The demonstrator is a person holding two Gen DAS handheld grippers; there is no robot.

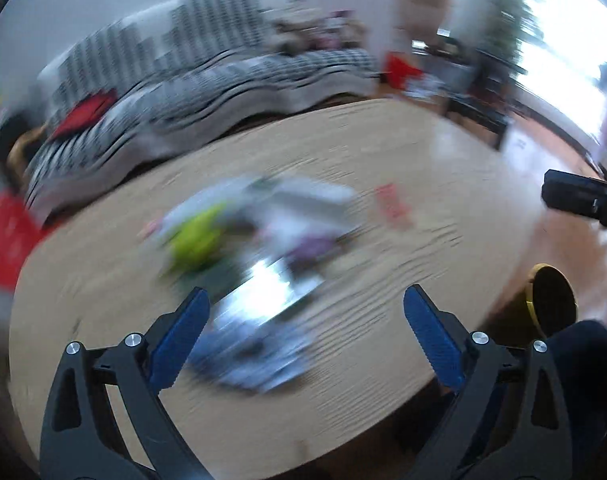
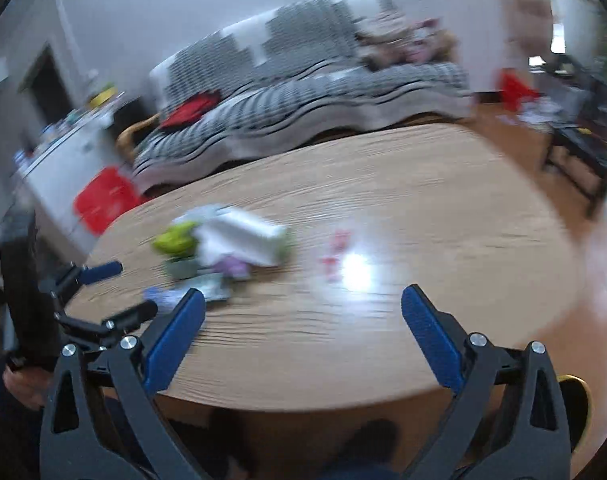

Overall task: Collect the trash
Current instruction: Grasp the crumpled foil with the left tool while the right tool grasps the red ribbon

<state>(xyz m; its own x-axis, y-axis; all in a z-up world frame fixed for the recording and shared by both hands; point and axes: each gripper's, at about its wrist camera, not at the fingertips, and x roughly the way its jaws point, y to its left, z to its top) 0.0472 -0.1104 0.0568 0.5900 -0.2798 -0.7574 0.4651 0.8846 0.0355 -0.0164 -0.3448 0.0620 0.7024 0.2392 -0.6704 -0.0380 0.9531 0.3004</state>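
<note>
A blurred pile of trash lies on the wooden table: a yellow-green wrapper, white packaging, a purple bit and a silver-blue foil bag. A small red-pink wrapper lies apart to the right. My left gripper is open and empty just above the near side of the pile. In the right wrist view the pile is at the left, the red-pink wrapper in the middle. My right gripper is open and empty over the table's near edge. The left gripper shows at the left.
A yellow bin stands on the floor by the table's right side, also at the lower right in the right wrist view. A striped sofa stands behind the table. Red bags lie on the floor. Both views are motion-blurred.
</note>
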